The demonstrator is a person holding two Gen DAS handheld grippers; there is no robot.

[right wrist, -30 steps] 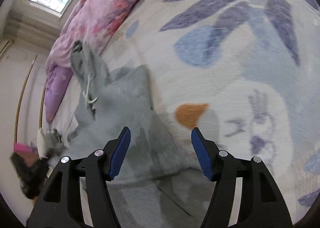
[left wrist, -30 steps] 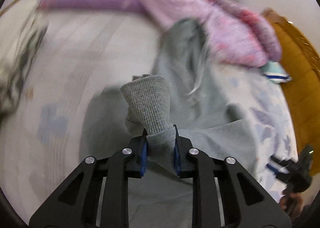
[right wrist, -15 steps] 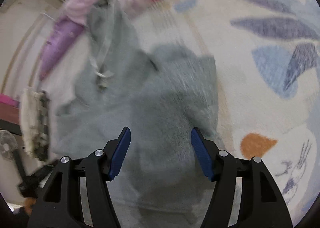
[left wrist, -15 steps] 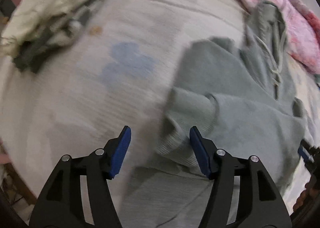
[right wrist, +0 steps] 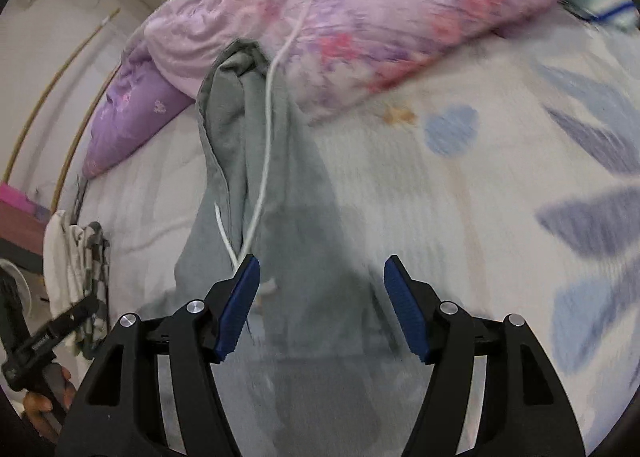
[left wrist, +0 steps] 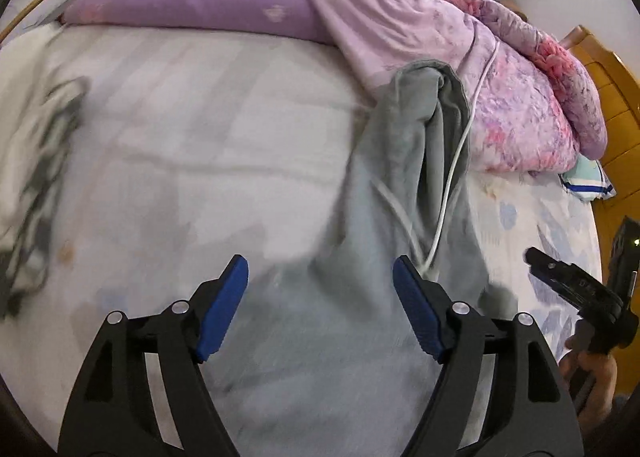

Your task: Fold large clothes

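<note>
Both tongs, left (left wrist: pixel 320 289) and right (right wrist: pixel 322 287), are held released above the grey hoodie (left wrist: pixel 340 337), between folds; its hood (right wrist: pixel 236 105) is judged next to be gripped.

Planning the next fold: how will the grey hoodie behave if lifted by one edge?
The grey hoodie lies rumpled in soft folds, so it will probably sag and drape rather than hold shape. Its fabric looks thick, so likely heavyish. The white drawstring trails loose across it and may dangle or snag.
</note>
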